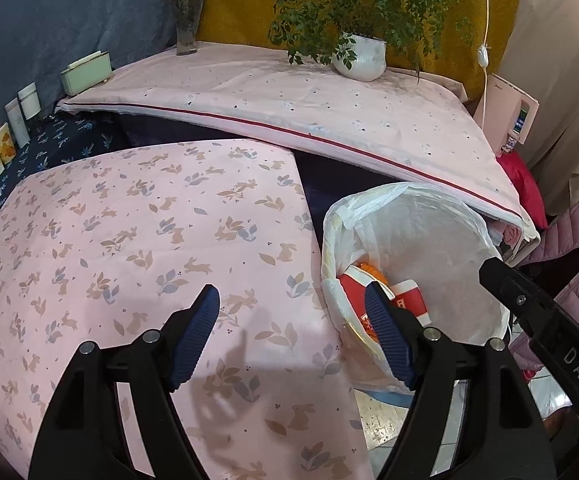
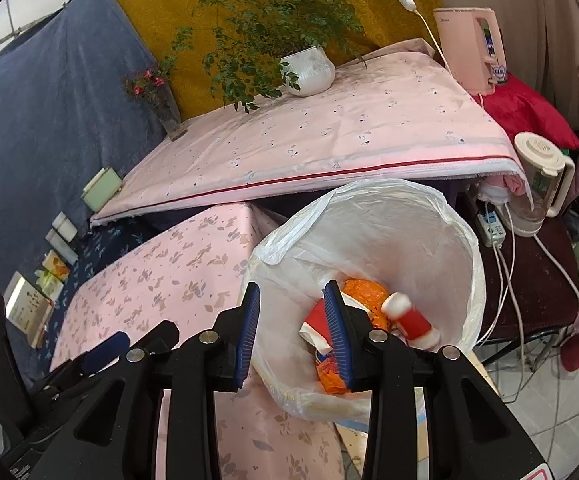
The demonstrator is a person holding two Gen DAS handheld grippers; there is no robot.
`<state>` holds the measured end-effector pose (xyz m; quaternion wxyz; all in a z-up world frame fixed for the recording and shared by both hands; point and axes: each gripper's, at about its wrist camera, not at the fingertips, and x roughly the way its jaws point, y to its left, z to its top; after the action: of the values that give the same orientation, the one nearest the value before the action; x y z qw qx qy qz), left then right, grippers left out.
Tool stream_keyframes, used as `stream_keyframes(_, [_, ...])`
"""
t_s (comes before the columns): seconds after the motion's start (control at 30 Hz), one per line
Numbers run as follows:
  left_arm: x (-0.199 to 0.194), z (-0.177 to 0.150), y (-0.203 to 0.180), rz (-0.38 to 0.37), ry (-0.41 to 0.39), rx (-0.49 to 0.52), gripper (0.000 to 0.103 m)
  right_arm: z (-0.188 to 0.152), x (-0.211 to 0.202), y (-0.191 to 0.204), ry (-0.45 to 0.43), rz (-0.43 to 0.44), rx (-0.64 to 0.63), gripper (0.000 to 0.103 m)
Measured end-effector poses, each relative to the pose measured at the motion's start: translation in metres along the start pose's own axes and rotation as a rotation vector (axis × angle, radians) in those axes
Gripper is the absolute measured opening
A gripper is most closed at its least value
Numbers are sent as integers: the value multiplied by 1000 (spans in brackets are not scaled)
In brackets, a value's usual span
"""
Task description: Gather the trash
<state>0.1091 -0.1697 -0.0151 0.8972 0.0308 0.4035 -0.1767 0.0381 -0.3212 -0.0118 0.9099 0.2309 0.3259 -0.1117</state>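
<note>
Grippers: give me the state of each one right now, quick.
Left gripper: open, holding nothing, above the pink tablecloth.
Right gripper: open, empty, over the lined trash bin.

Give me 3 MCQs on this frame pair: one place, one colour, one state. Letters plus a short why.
1. Where is the red paper cup?
A. On the rabbit-print tablecloth
B. Inside the lined trash bin
C. Beside the potted plant

2. What colour is the bin liner?
A. Black
B. Translucent white
C. Blue

3. How do the right gripper jaws stand?
A. Open, holding nothing
B. Shut on a cup
C. Shut on the liner

Answers:
1 B: the cup lies in the bin among orange wrappers.
2 B: the bag over the rim is pale and see-through.
3 A: a clear gap shows between the blue pads, with nothing in it; the left gripper is open too, over the rabbit-print tablecloth.
</note>
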Motion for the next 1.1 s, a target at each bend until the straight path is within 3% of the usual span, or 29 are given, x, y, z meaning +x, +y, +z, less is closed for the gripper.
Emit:
stream_keyframes(0.27, [-13,-7,2,23,-9,15,78,-7,-14,11,0,-59,-66,44])
stream_keyframes(0.5, [-21,-15,5,43,-9,32,82,-14,-28,10,-15,-119,-92,60])
stream_keyframes(0.6, [-24,-18,7,49,-5,33,82,-18,-33,10,-22,-148,-104,73])
stream_keyframes(0.7, [-25,-21,11,57,0,31,86,-22,-40,7,-31,-159,-105,80])
stream_keyframes(1.1, [-32,-30,22,91,-4,22,90,-34,-48,15,-26,-209,-185,91])
